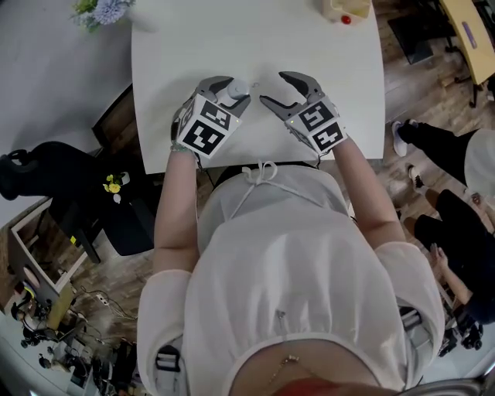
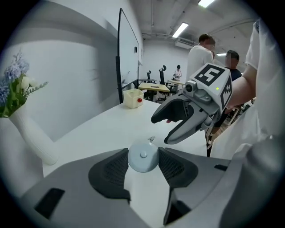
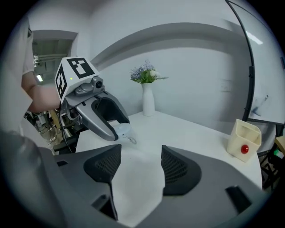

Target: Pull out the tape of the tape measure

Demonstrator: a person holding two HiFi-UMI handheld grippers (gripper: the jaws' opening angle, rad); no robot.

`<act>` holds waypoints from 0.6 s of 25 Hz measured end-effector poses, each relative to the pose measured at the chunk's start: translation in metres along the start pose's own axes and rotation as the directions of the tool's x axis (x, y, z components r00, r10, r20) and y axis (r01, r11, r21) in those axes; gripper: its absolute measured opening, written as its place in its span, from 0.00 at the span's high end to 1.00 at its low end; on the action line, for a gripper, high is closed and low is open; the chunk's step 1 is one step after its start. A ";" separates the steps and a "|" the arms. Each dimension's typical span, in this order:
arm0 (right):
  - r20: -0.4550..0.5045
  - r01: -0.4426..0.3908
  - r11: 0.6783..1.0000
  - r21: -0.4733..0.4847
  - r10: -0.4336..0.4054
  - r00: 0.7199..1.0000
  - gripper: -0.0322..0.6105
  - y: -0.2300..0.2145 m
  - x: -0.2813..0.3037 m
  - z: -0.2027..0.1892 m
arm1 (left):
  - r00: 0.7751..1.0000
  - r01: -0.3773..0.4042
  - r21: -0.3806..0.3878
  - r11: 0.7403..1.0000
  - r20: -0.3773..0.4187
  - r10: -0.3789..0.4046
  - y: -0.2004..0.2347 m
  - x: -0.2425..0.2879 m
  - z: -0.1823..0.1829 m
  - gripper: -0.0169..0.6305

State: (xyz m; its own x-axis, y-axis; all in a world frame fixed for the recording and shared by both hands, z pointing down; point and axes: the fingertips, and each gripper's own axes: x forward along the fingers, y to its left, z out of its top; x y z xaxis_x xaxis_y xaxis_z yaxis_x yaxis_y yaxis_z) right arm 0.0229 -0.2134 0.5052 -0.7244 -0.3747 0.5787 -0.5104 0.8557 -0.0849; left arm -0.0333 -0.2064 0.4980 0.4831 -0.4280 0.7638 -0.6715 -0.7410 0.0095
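Note:
A small, round, pale tape measure (image 1: 238,88) sits between the jaws of my left gripper (image 1: 234,93), just above the white table (image 1: 255,46). In the left gripper view both pads press on the tape measure (image 2: 143,159), one on each side, and its small metal pull tab (image 2: 152,140) points away. My right gripper (image 1: 273,87) hovers close to the right of it, open, with nothing between its fingers (image 3: 140,171). From the right gripper view, the left gripper (image 3: 113,129) holds the tape measure (image 3: 122,130) with the tab (image 3: 132,141) hanging toward me.
A white vase with flowers (image 3: 147,100) stands at the table's far left corner (image 1: 100,9). A cream box with a red button (image 1: 346,9) sits at the far right (image 3: 245,138). A dark chair (image 1: 46,170) is left of the table; people's legs (image 1: 433,139) are at the right.

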 end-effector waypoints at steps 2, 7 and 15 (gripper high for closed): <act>-0.001 -0.035 0.999 -0.021 0.035 0.999 0.53 0.006 0.001 0.003 | 1.000 0.007 0.012 1.000 0.005 -0.007 -0.005 -0.002 0.005 0.62; -0.013 -0.088 0.993 -0.077 0.088 0.996 0.65 0.015 0.003 0.007 | 1.000 0.016 0.014 1.000 0.006 -0.016 -0.015 -0.003 0.007 0.62; -0.046 -0.132 0.979 -0.156 0.126 0.991 0.91 0.027 0.000 0.005 | 1.000 0.010 -0.001 1.000 0.019 -0.010 -0.024 -0.003 0.010 0.62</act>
State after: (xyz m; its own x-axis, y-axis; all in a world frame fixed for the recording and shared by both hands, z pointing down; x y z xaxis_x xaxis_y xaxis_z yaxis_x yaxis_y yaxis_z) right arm 0.0064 -0.1924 0.4988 -0.7609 -0.2465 0.6002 -0.3316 0.9428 -0.0332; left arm -0.0132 -0.1929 0.4888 0.5007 -0.4300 0.7513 -0.6670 -0.7448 0.0182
